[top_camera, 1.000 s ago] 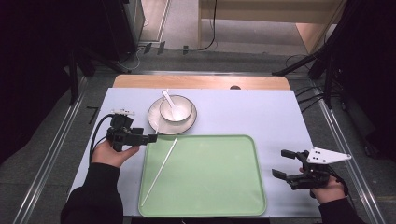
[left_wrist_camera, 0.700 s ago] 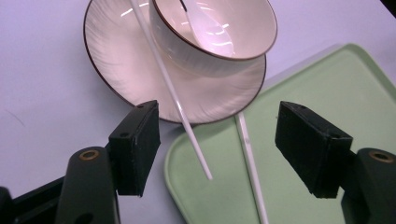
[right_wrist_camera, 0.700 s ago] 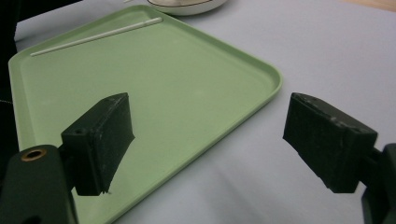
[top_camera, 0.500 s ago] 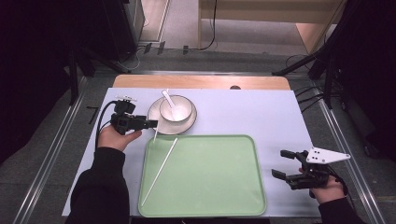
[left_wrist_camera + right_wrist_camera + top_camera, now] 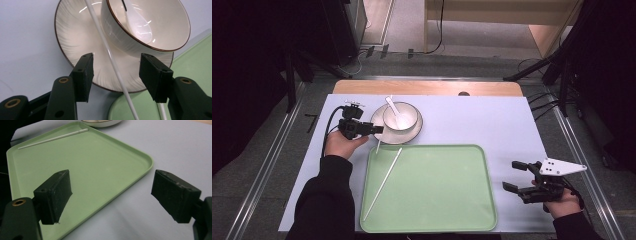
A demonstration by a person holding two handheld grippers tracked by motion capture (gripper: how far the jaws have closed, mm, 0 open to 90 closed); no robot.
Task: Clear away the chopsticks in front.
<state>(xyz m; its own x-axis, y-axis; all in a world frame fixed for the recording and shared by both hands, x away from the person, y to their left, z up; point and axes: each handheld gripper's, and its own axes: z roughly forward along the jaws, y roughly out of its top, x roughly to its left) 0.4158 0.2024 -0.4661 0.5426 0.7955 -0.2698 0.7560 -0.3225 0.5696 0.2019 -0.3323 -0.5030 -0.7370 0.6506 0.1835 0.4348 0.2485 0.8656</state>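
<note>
In the left gripper view the two black pads point(image 5: 83, 75) stand apart, having just been closing, with a white chopstick point(image 5: 110, 57) running up between them; neither pad touches it, and the gap on either side is plain. That chopstick lies across the ribbed white plate point(image 5: 75, 37), its lower end passing over the plate's brown rim toward the bottom of the frame, where a second white stick point(image 5: 162, 111) peeks out beside the right pad over the green tray's corner point(image 5: 130, 105). Just behind the pads a white bowl point(image 5: 165, 22) sits on the plate, in the upper right of the frame, with a white spoon point(image 5: 140, 25) lying inside it. In the high view the left gripper point(image 5: 374, 129) sits left of centre, its tips at the plate's left edge, held by a hand point(image 5: 339, 145) coming up from the lower left in a dark sleeve. A chopstick point(image 5: 384, 182) lies slantwise on the left part of the tray point(image 5: 462, 200), its upper end near the tray's upper left corner. The right gripper point(image 5: 514, 176) rests at the lower right of that frame, beside the tray's right edge; in the right gripper view its pads point(image 5: 53, 195) stand wide apart with nothing between them, above the tray's corner and the pale blue table mat point(image 5: 175, 147).
</note>
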